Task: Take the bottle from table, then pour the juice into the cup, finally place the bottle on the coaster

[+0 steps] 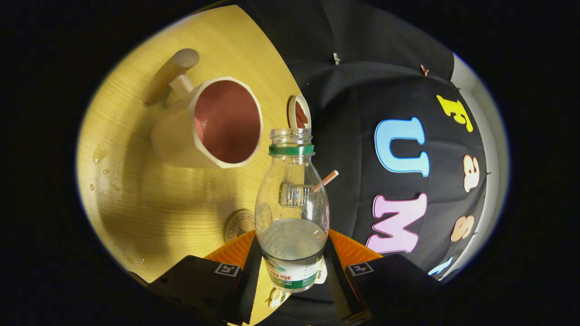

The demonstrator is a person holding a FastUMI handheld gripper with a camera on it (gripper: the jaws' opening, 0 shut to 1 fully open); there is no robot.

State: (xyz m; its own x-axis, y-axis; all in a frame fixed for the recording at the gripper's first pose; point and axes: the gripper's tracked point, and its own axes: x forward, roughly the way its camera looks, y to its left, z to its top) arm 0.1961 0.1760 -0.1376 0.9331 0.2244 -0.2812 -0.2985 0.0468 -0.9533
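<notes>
My gripper (292, 260) is shut on a clear plastic bottle (292, 203), with both fingers pressing on its labelled lower part. The bottle has no cap, and a green ring sits under its open mouth. Clear liquid fills about its lower third, level across the body. Beyond the fingers and to the left of the bottle's neck, a beige cup (213, 124) with a reddish inside and a thick handle stands on the wooden table (154, 199). The cup's opening faces me and its rim is close to the bottle's mouth. A round flat coaster (239, 225) lies on the table just left of the bottle's base.
A small round dish (299, 112) with something brown in it sits behind the bottle's mouth, near the table's edge. A striped straw (330, 177) pokes out behind the bottle. Water drops (102, 172) dot the table left of the cup. The black cloth wall hangs on the right.
</notes>
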